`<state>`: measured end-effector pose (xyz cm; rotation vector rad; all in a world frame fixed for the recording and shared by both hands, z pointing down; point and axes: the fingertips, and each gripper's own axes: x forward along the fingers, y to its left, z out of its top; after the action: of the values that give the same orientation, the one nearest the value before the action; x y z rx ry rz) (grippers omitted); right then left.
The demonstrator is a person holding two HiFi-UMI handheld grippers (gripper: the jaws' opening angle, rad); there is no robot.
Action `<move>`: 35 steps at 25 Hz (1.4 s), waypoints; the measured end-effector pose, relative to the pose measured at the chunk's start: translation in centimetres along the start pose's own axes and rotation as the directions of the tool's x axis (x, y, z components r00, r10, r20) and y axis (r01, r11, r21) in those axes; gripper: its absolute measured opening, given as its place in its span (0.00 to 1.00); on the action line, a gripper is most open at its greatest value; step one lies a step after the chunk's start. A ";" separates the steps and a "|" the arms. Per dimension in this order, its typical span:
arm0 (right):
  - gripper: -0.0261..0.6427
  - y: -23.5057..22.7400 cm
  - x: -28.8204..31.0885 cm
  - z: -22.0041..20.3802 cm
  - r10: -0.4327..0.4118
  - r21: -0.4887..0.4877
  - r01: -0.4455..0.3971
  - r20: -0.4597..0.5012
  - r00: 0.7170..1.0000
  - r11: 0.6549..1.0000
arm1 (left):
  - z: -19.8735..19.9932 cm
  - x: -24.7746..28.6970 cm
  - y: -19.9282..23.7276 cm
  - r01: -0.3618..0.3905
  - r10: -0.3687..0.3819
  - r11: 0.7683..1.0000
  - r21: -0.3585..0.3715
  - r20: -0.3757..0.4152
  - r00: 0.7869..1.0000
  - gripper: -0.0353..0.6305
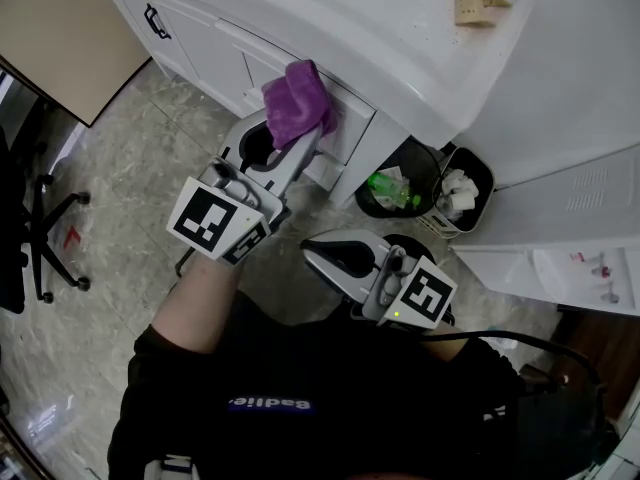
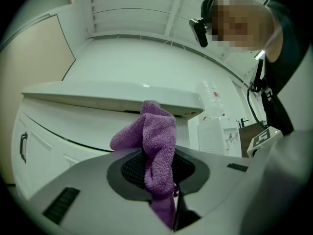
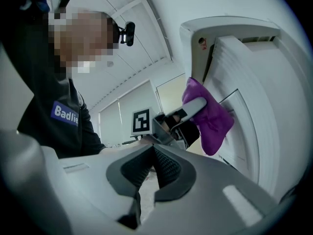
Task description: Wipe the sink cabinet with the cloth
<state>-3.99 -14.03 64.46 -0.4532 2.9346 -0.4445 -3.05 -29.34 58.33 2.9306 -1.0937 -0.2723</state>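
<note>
**Head view.** Pinched in the left gripper (image 1: 303, 136): a bunched purple cloth (image 1: 296, 98), held up at a drawer front of the white sink cabinet (image 1: 215, 48), just under the counter lip. Cabinet face straight ahead of those jaws, its long axis running left to right, so probably a sideways sweep to come. Right gripper (image 1: 318, 251) low and close to the body, well apart from the cabinet; left one plainly nearer. Waste bin (image 1: 420, 163) on the floor near the cabinet's right end.

**Left gripper view.** Jaws clamped on the cloth (image 2: 157, 141), one fold standing up between the pads, a tail hanging below. Beyond it, the counter edge and a door with a dark handle (image 2: 23, 146). Actual contact hidden behind the cloth itself: touching or just short, cannot tell.

**Right gripper view.** Jaws pressed together, nothing between them. Ahead and higher, the cloth (image 3: 211, 117) seemingly against a cabinet panel (image 3: 257, 111). Lower cabinet cut off at the frame edge.
</note>
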 end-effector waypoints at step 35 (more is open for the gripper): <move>0.03 -2.2 -0.5 -1.5 -0.061 0.002 0.061 -0.017 0.998 0.998 | -24.6 -1.4 -0.4 -0.012 -0.078 0.982 -0.187 -0.465 0.882 0.18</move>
<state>-3.13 -15.51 66.58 -0.5428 2.9425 -0.4618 0.12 -29.56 82.75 2.6371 -0.8869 0.3139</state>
